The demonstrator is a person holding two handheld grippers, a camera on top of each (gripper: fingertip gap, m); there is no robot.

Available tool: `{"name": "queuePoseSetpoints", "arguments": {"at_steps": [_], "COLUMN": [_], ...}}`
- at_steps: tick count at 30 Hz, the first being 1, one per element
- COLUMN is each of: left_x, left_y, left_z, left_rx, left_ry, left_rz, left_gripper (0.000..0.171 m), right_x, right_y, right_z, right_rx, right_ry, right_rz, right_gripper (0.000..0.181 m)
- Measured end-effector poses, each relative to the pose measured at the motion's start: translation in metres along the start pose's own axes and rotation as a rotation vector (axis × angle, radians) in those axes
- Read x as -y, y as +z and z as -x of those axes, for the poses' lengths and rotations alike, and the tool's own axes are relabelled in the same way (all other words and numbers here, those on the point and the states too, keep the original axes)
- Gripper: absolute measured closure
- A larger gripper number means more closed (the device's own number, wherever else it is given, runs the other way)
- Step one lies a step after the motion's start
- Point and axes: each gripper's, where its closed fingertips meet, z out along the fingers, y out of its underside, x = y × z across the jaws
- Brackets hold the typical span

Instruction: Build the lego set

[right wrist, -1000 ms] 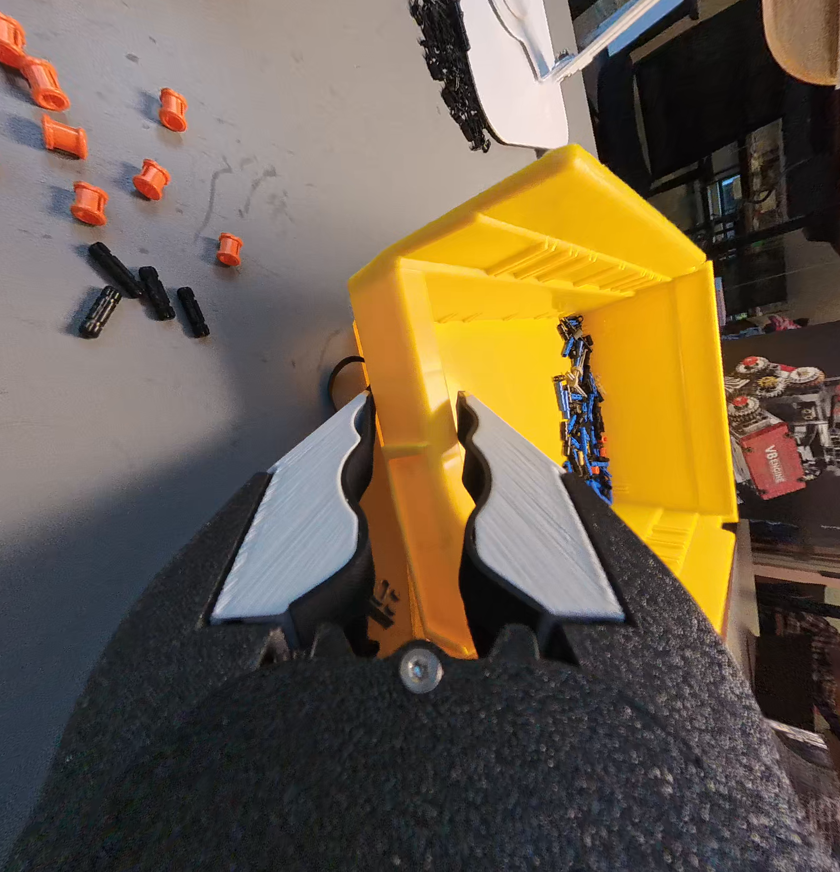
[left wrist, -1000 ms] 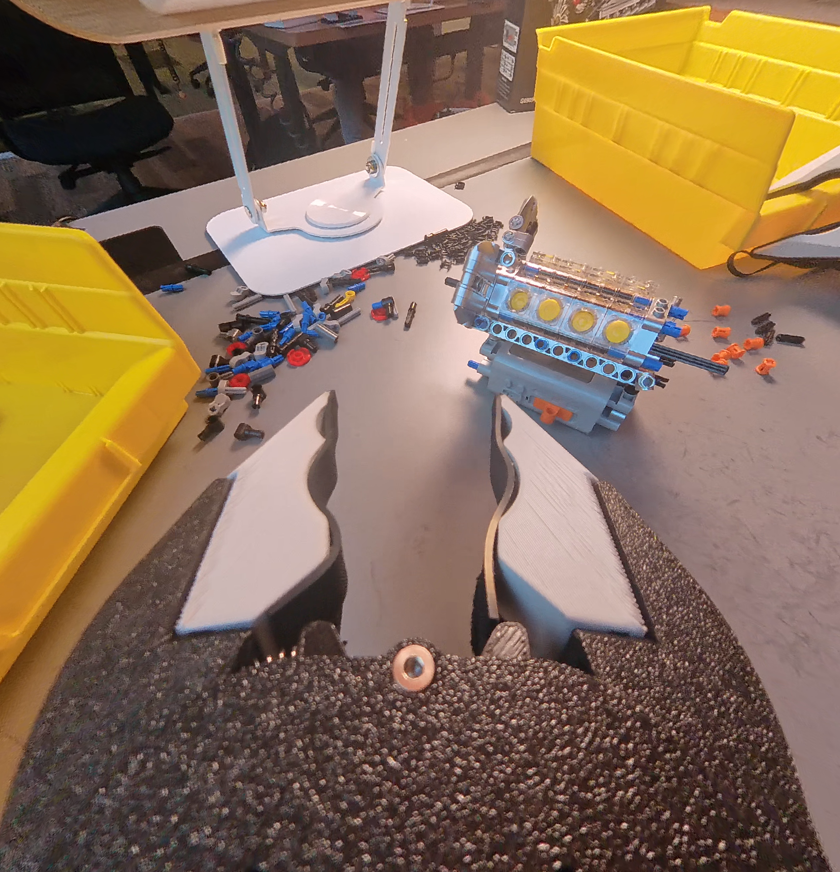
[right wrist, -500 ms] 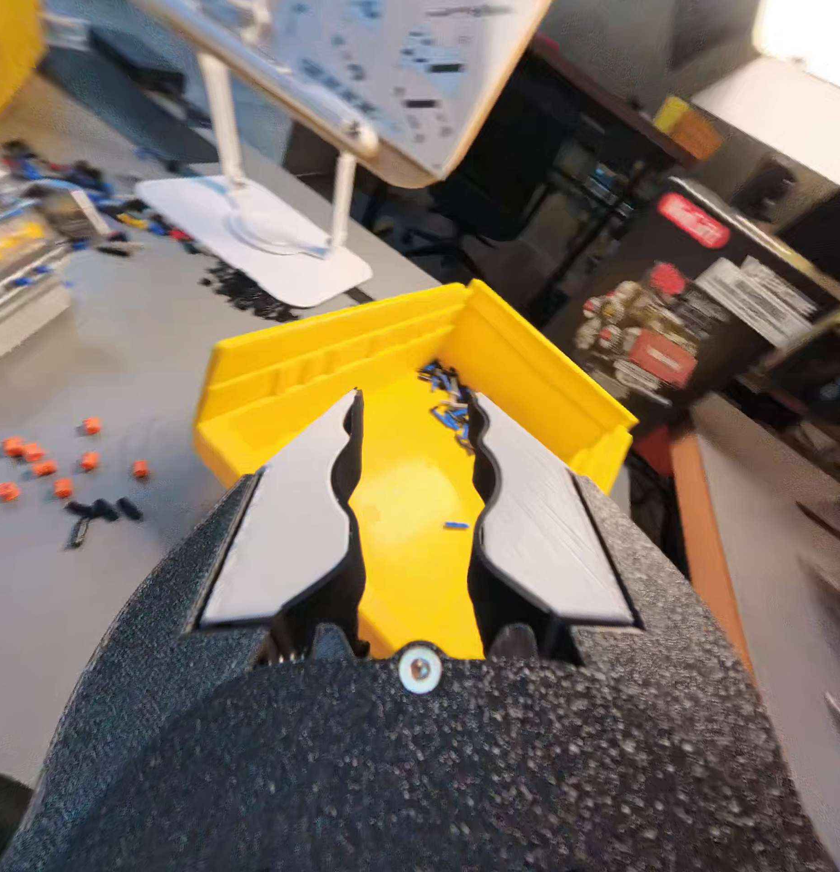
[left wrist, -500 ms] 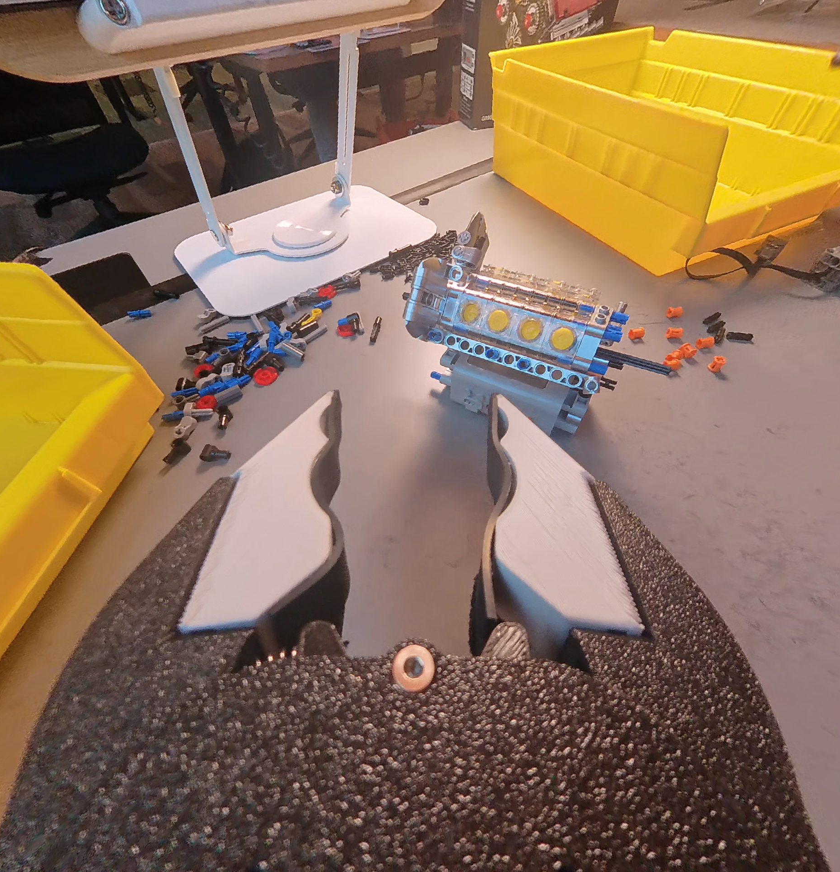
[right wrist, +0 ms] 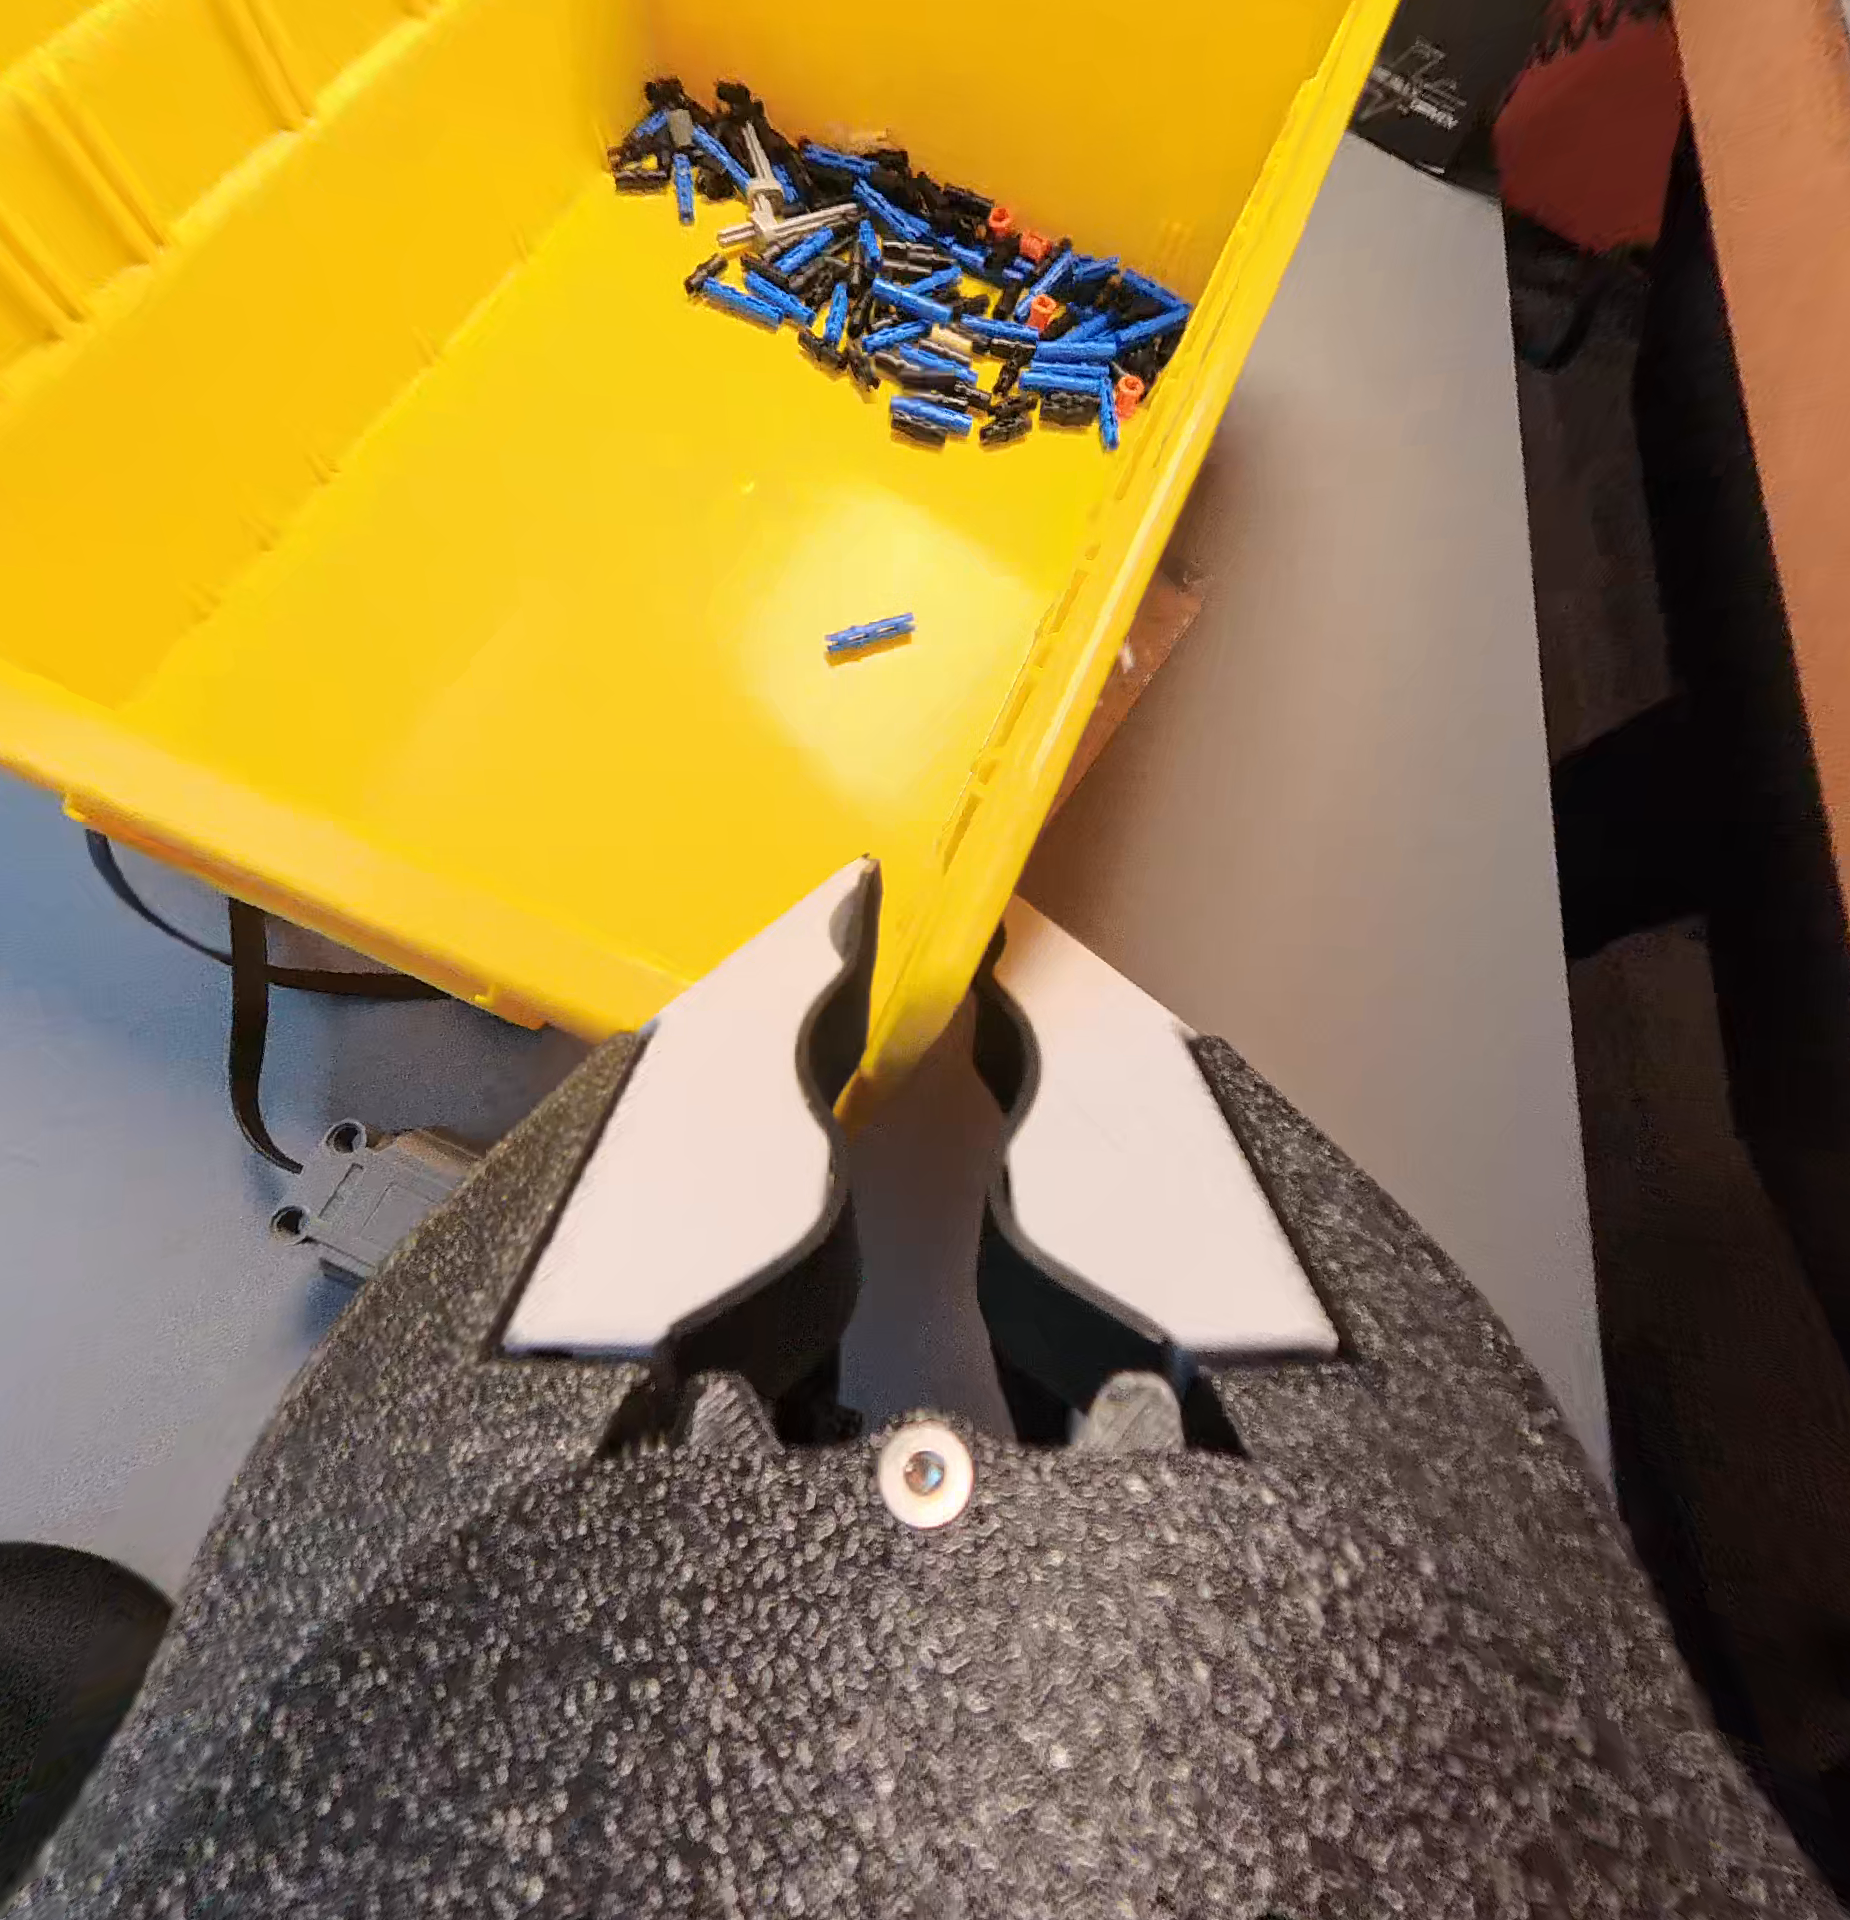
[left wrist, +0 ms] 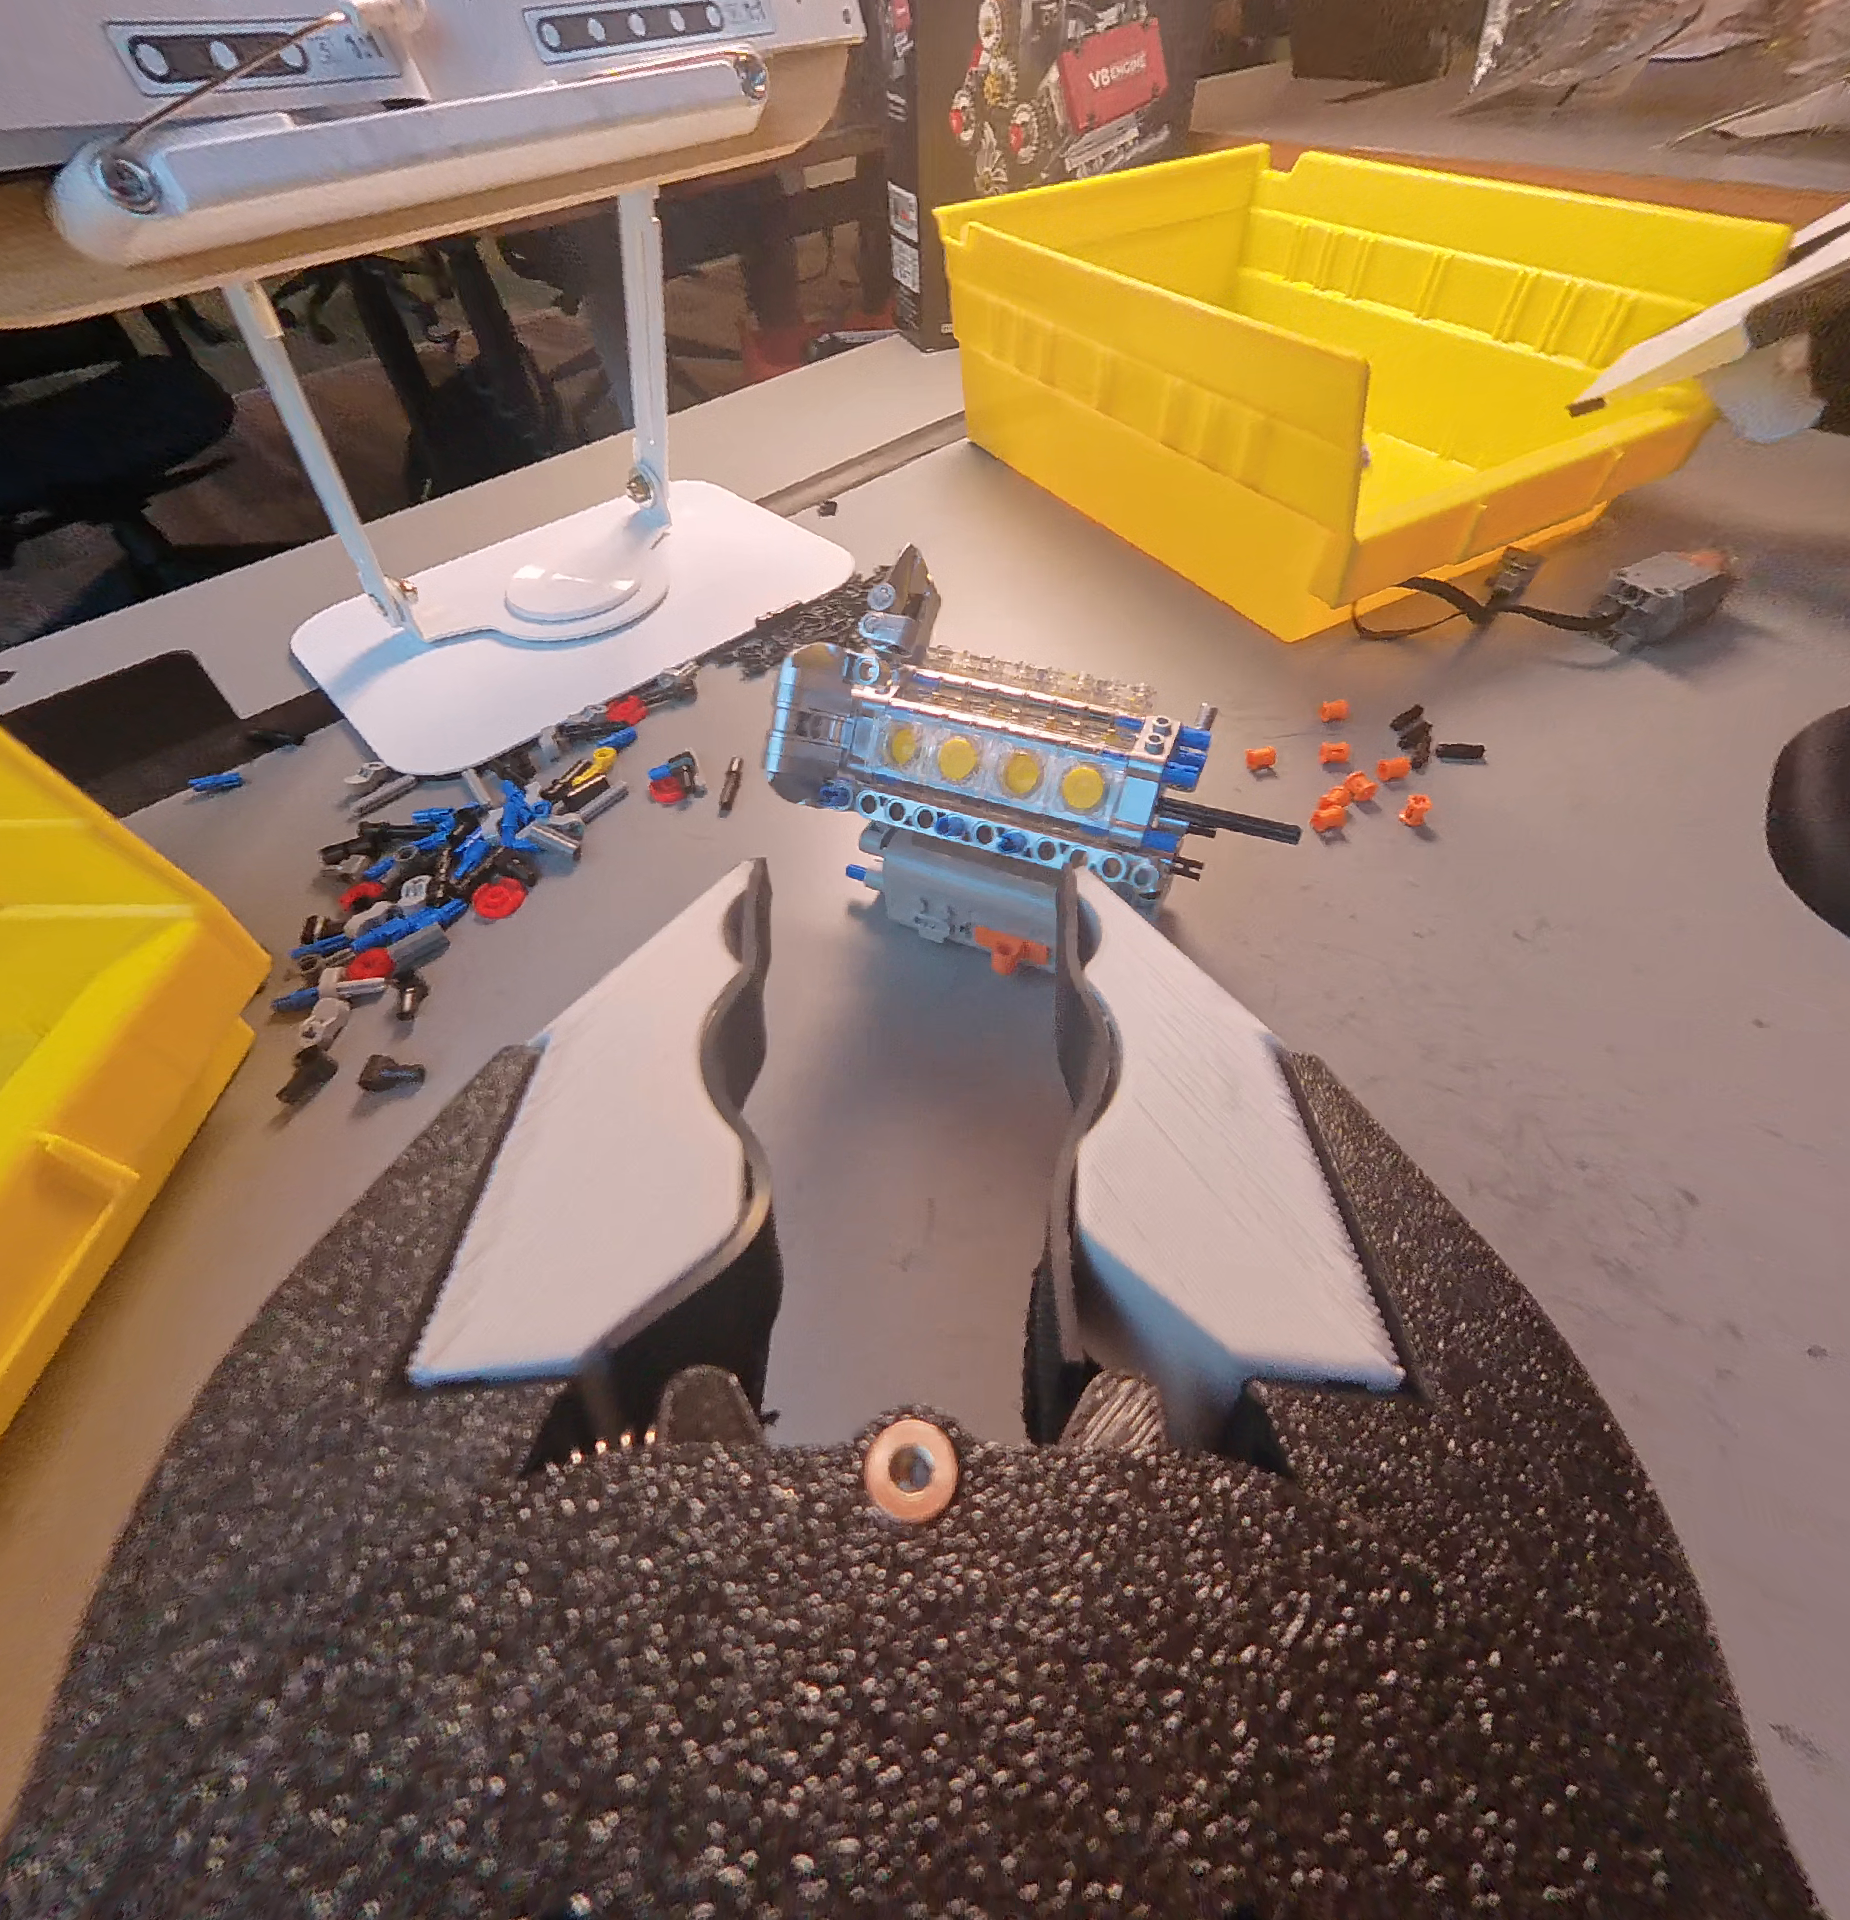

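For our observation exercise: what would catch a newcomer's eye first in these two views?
The brick-built engine model with four yellow discs stands mid-table, ahead of the open left tool. The big yellow bin holds a heap of blue and black pins in its far corner; the right tool straddles its wall.

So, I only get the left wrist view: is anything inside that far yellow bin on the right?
Observer: Yes. The bin holds a heap of pins, mostly blue and black, in one far corner.
Operator: Nothing else in there?
Observer: One blue pin lies alone on the bare floor, apart from the heap.
Operator: And the thing poking in at the edge of my view?
Observer: The right hand-held gripper straddles the bin's side wall near a corner, one finger inside, one outside. I cannot tell whether it squeezes.
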Motion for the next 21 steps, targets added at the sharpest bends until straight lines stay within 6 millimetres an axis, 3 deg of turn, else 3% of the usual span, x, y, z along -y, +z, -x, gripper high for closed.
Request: {"name": "queuePoseSetpoints", "arguments": {"at_steps": [3, 7, 14, 18, 21], "left_x": [-0.008, -0.016, -0.023, -0.018, 0.004], "left_y": [0.009, 0.032, 0.058, 0.052, 0.036], "left_z": [-0.024, -0.044, -0.025, -0.021, -0.027], "left_rx": [-0.094, -0.096, 0.061, 0.049, 0.011], "left_ry": [0.016, 0.145, 0.343, 0.329, 0.268], "left_rz": [0.051, 0.113, 0.187, 0.164, 0.077], "left_gripper": [0.106, 0.096, 0.105, 0.106, 0.106], "right_x": [-0.001, 0.007, 0.031, 0.034, 0.025], "right_y": [-0.002, -0.004, -0.005, -0.018, -0.028], "right_z": [-0.011, -0.007, -0.005, -0.006, -0.007], "right_rx": [-0.022, 0.049, 0.085, 0.086, 0.084], "right_ry": [0.040, 0.108, 0.130, 0.140, 0.154], "right_rz": [-0.026, -0.061, -0.085, -0.109, -0.118], "right_gripper": [0.177, 0.178, 0.179, 0.180, 0.180]}}
